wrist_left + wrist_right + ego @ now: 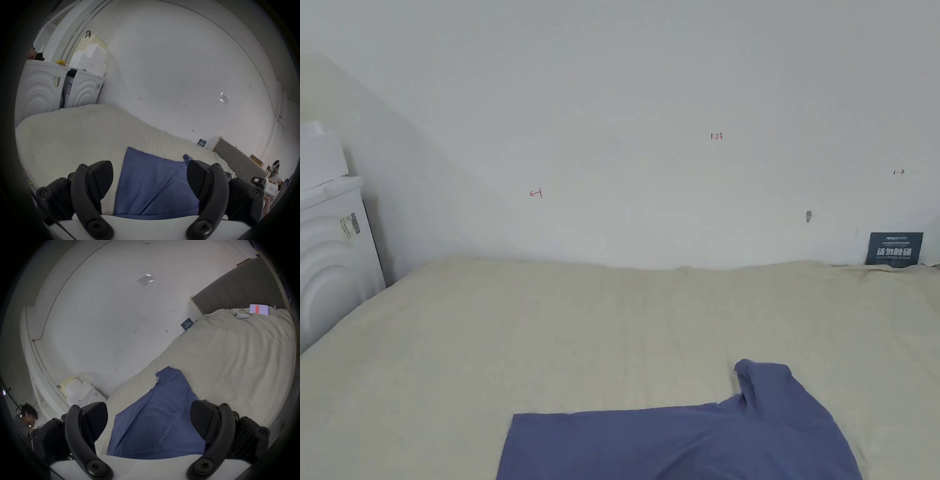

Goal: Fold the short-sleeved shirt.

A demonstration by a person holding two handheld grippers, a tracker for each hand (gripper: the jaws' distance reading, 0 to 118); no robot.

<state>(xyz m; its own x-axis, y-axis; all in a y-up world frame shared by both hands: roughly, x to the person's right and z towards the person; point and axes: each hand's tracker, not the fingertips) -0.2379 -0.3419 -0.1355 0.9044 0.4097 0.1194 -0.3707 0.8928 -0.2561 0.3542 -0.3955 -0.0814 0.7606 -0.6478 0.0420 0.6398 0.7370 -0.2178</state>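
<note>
Shirt [681, 440], short-sleeved, blue: lies on the cream bedspread [550, 325] at the near edge of the bed, mostly flat, with soft creases across its body. One sleeve [765, 381] at its far right corner stands up in a small bunched fold. Its left edge runs straight and clean; the near part passes under the bottom of the head view.

Left gripper [150, 180]: black, two curved jaws spread wide apart, nothing between them. It hovers over the shirt's left part, the left jaw above bare bedspread, the right jaw above blue cloth near the raised sleeve. Whether it touches the cloth cannot be told.

Right gripper [149, 421]: black, jaws likewise parted wide and holding nothing. It is over the shirt's near part, blue cloth showing in the gap, with the sleeve farther off beyond it.

Bedspread: cream, finely ribbed, rumpled in long waves toward the right end of the bed.

Wall [625, 112]: white, plain, with a few small red marks and a dark blue sign [895, 249] propped at its foot beside the bed.

White appliance [331, 262]: stands at the bed's left end, front moulded in raised arcs; a second similar one [84, 92] beside it in the left gripper view, white foam blocks [90, 58] stacked on top.

Headboard [235, 288]: grey, padded, at the bed's right end.

Small white box with a red stripe [259, 309]: on the bedspread near the headboard.

Another person [26, 418]: at the edge of the right gripper view, well apart.
</note>
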